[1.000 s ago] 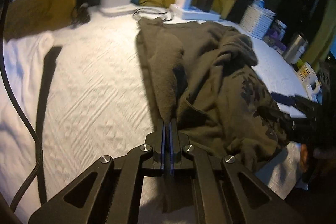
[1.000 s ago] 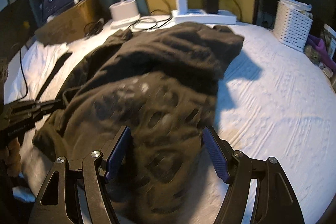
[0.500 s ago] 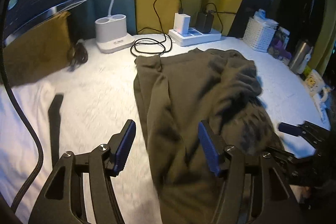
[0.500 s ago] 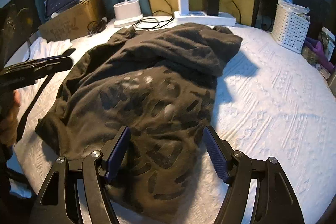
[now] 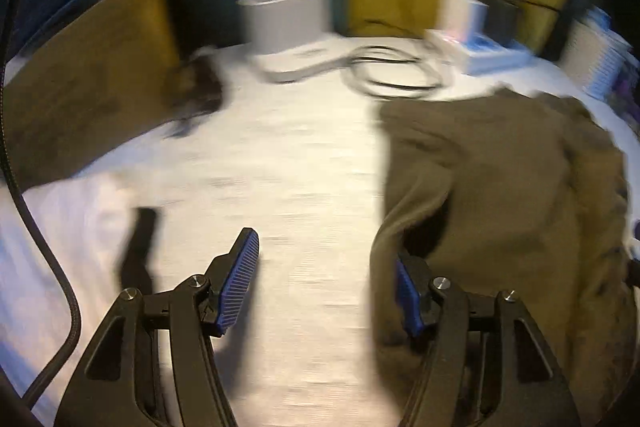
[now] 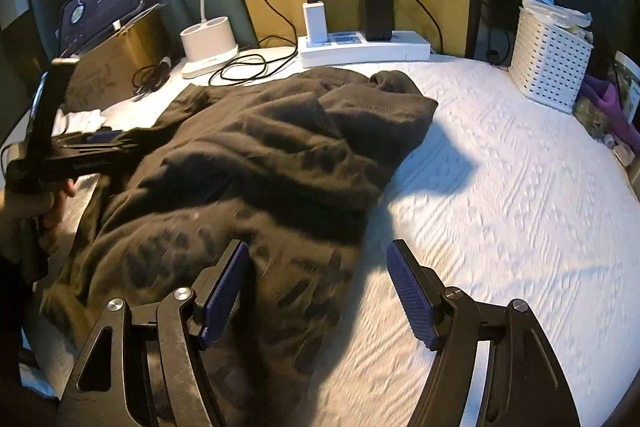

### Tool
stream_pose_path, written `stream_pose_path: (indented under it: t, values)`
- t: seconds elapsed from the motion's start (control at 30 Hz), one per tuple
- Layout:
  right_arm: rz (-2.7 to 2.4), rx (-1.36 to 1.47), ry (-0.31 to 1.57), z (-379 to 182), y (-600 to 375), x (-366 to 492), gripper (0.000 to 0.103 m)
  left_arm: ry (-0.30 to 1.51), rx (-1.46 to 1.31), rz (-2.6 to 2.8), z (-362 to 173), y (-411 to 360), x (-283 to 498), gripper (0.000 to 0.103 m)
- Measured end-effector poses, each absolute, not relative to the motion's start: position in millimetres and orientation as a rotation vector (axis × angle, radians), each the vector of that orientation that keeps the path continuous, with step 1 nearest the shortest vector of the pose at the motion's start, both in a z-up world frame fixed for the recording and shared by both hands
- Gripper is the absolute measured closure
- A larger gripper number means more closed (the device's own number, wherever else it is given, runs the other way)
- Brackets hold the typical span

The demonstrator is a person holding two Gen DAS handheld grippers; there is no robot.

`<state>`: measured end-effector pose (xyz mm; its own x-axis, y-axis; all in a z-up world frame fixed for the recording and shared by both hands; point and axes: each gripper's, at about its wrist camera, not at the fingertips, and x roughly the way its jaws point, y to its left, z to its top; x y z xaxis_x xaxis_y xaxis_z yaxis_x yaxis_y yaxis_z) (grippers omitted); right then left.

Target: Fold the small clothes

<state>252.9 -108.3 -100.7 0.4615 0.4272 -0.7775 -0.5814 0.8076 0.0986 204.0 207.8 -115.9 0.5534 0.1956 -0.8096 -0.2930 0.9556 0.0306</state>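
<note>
Left gripper (image 5: 326, 283) has let go and swung left, fingers spread; right gripper (image 6: 318, 291) gapes empty over the olive garment (image 6: 260, 163), rumpled on the bedspread (image 6: 500, 187), half-folded, more to do.

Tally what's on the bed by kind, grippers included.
Garments: 1, the olive shirt
Hand-held grippers: 2, the left hand-held gripper and the right hand-held gripper, both open and empty
Chargers plugged into the power strip: 2, the white charger and the black charger
Baskets: 1, the white basket
Total: 7
</note>
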Motion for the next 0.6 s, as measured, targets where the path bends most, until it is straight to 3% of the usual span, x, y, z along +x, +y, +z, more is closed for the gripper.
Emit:
stream_pose_path:
  t: [0.33,0.6]
  values:
    - [0.595,-0.181,0.867,-91.3,-113.5,273.2,0.030,0.827,-0.157,0.206,-82.2,202.3,202.5,0.040]
    - [0.553,-0.165,0.876,-93.9,-129.7,276.4,0.030,0.922,-0.063,0.226,-109.4,194.4,251.1,0.040]
